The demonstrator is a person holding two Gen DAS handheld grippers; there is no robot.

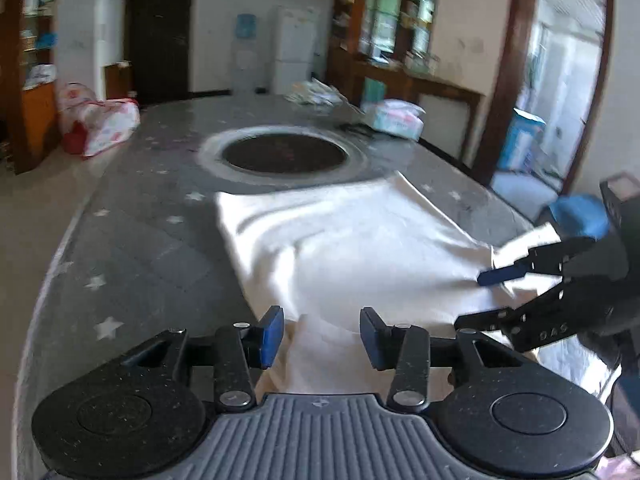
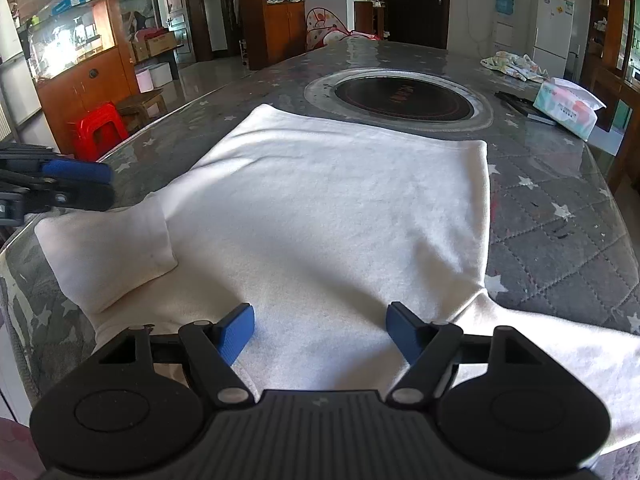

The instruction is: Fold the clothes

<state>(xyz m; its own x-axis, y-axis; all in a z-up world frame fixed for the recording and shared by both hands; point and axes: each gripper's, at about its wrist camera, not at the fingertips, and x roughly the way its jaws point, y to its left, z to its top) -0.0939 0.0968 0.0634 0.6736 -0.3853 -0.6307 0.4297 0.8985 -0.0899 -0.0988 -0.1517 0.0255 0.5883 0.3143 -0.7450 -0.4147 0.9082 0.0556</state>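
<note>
Cloth like this white garment [image 2: 320, 208] looks soft, limp and light, so it will likely sag and slide unless pinched at an edge or sleeve end rather than mid-panel. It lies spread nearly flat on the star-patterned counter [image 2: 560, 216], just short of the round inset burner [image 2: 396, 98], one short sleeve [image 2: 108, 256] already turned across its body, mild wrinkles showing. Left tongs [image 1: 322, 334] hover open over the near edge; right tongs [image 2: 320, 330] gape too, holding nothing.
</note>
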